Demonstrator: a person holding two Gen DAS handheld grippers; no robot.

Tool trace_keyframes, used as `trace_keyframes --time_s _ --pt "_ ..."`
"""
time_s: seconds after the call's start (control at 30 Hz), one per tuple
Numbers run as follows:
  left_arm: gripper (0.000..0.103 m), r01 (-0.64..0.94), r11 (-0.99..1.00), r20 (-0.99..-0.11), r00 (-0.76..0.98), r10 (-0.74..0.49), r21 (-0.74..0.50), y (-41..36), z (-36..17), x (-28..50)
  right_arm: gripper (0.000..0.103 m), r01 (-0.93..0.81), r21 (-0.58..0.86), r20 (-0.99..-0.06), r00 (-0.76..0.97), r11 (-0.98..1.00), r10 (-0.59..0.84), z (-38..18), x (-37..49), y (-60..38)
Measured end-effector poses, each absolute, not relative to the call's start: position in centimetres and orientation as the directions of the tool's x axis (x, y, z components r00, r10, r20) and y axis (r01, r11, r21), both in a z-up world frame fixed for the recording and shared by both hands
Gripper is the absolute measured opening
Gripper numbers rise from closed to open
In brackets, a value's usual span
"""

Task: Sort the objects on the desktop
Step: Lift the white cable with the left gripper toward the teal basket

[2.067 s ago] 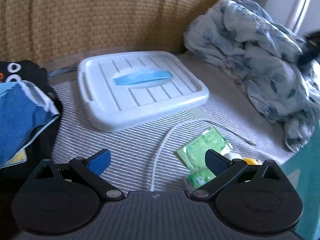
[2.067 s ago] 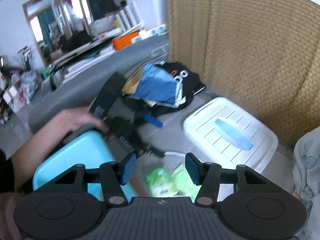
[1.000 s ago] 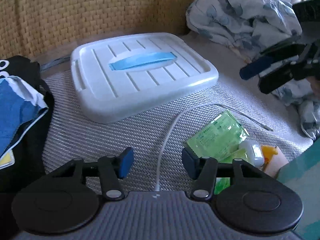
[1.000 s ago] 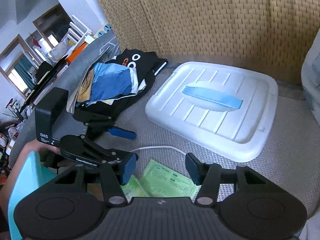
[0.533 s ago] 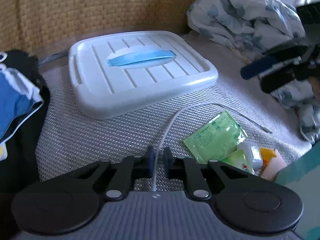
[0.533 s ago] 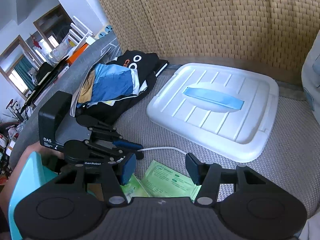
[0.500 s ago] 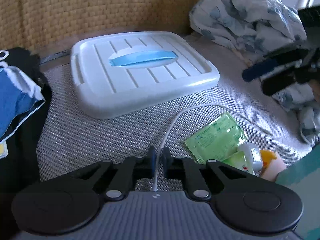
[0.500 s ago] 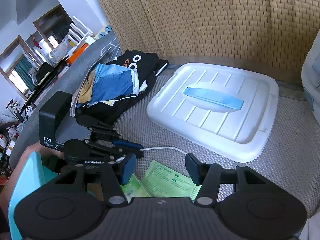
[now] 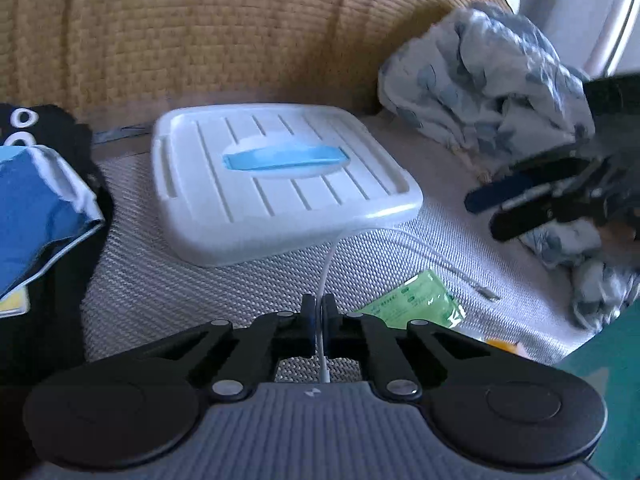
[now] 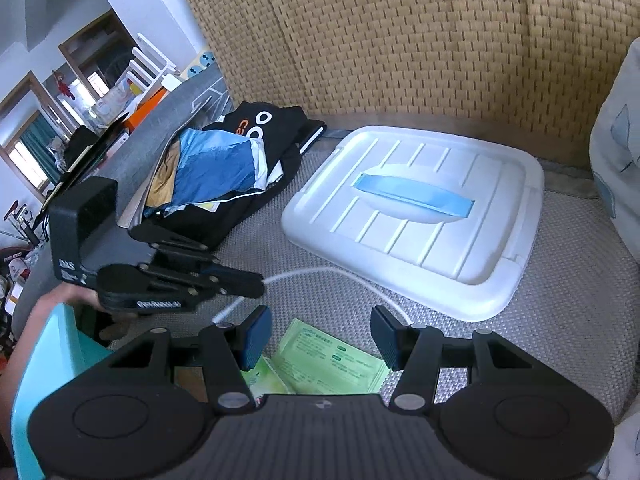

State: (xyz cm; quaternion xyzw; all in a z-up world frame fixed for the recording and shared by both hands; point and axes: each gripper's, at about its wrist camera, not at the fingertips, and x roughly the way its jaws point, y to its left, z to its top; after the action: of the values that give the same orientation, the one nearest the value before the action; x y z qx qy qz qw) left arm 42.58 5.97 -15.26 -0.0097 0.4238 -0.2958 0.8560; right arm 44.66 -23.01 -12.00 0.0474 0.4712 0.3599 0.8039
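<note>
A white cable [image 9: 325, 264] lies on the grey woven cushion, and my left gripper [image 9: 319, 320] is shut on it near one end. The cable curves past the white lid's corner to its plug [image 9: 486, 292] on the right. In the right wrist view the left gripper [image 10: 256, 280] pinches the cable [image 10: 320, 271], whose short end hangs below the fingers. My right gripper [image 10: 316, 336] is open over the green packets [image 10: 336, 360], holding nothing. It also shows at the right of the left wrist view as the right gripper [image 9: 520, 200]. The green packets [image 9: 420, 300] lie beside the cable.
A white bin lid [image 10: 420, 208] with a blue handle lies behind the cable. A pile of black and blue clothes [image 10: 224, 168] lies left, a flowered blanket [image 9: 500, 80] right. A teal bin [image 10: 40, 360] stands at the front, beside a person's hand [image 10: 44, 304]. A woven backrest rises behind.
My left gripper has shut on the white cable and since drawn back and up with it, so the cable hangs taut from the fingers. The right gripper stays open, barely moved.
</note>
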Motion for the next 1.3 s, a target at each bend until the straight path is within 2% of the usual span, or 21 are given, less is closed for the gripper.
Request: trace_keyframes --time_s 0.27,0.8,1.3 --pt "0.004 0.496 0.83 -0.658 0.54 -0.525 -0.256 6.9 -10.1 41.2 0.059 -0.537 0.411 -0.72 0.304 0.736 0.624 -11.6 44.5 -23.2" --pt "0.004 0.509 0.851 -0.563 0.668 -0.487 -0.132 5.3 -0.2 35.7 0.059 -0.535 0.394 -0.711 0.339 0.748 0.616 -10.4 44.3 -24.5" --pt "0.004 0.515 0.856 -0.522 0.717 -0.462 -0.051 2.5 6.2 31.1 0.059 -0.525 0.419 -0.709 0.32 0.741 0.628 -10.3 44.3 -24.2"
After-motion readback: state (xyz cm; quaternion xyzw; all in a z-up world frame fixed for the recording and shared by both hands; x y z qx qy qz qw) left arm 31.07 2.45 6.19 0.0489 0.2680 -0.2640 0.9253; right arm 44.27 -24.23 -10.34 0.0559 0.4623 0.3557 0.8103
